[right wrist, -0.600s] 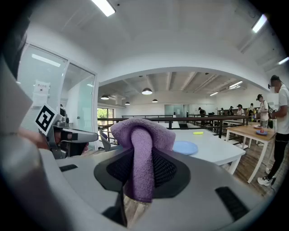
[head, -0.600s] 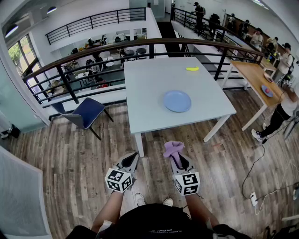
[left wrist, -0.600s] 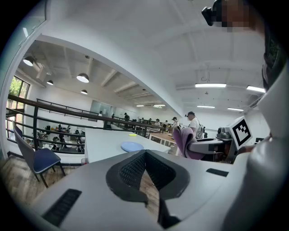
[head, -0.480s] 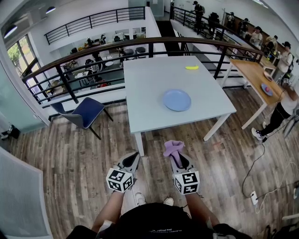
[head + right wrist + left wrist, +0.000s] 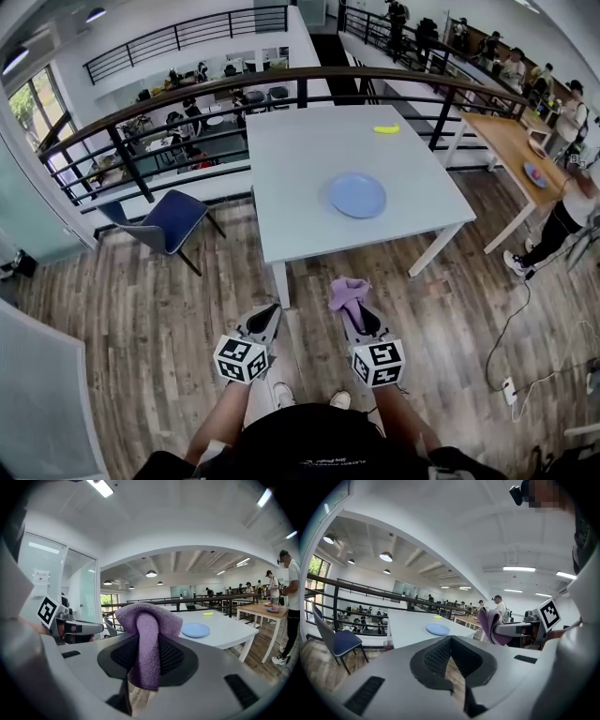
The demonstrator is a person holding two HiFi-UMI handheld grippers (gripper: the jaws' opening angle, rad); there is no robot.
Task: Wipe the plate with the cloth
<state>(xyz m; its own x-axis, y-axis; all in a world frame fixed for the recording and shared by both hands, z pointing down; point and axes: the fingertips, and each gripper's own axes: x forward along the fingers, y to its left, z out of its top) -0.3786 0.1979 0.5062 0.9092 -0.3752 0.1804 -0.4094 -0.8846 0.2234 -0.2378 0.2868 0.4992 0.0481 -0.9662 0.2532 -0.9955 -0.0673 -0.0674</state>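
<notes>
Jaws of the left gripper (image 5: 270, 317) look drawn together to a point in the head view, and those of the right gripper (image 5: 352, 311) pinch a purple cloth (image 5: 348, 292) that bunches above their tips. Both grippers hang over the wooden floor (image 5: 141, 309), short of the white counter (image 5: 300, 169). On that counter a blue plate (image 5: 357, 195) lies toward the near right, well apart from the cloth, and a small yellow thing (image 5: 386, 129) sits near the far edge; a blue chair (image 5: 167, 222) stands left of the counter. The left gripper view confirms what the head view only hints: its jaws meet at the tips with nothing between them, only floor showing through the gap behind the tips. It also shows the right gripper from the side, the cloth drooping over its front, with the plate low and far beyond. The right gripper view shows the grip itself: the jaws are closed on a fold of the cloth, which drapes down between the ribbed pads (image 5: 171, 656) and humps over them, partly covering the counter behind.
</notes>
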